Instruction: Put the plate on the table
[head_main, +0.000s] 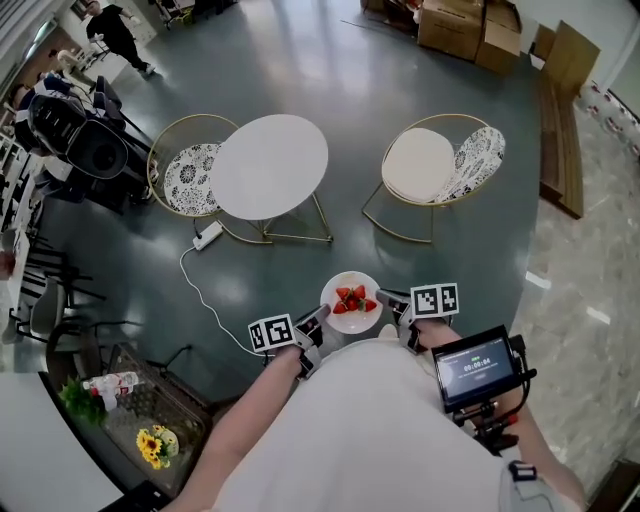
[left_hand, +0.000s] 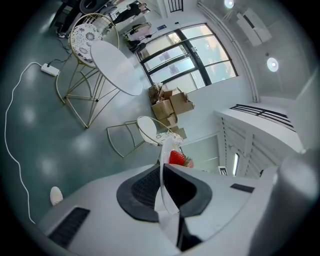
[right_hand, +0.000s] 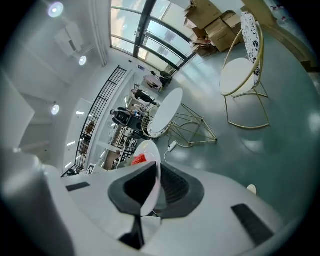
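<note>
Both left gripper and right gripper were clamped on the plate rim; it needed keeping level between the jaws.

Floor: dark green floor, glossy, met a paler stone strip at the right.
Furniture: a round white table stood between a patterned chair and a cream-seated chair, both on gold wire frames.
Windows: tall dark-framed windows let in daylight.
Light: a round ceiling lamp glowed.
Clutter: cardboard boxes sat at the far edge; a white power strip lay beside the table's legs.
</note>
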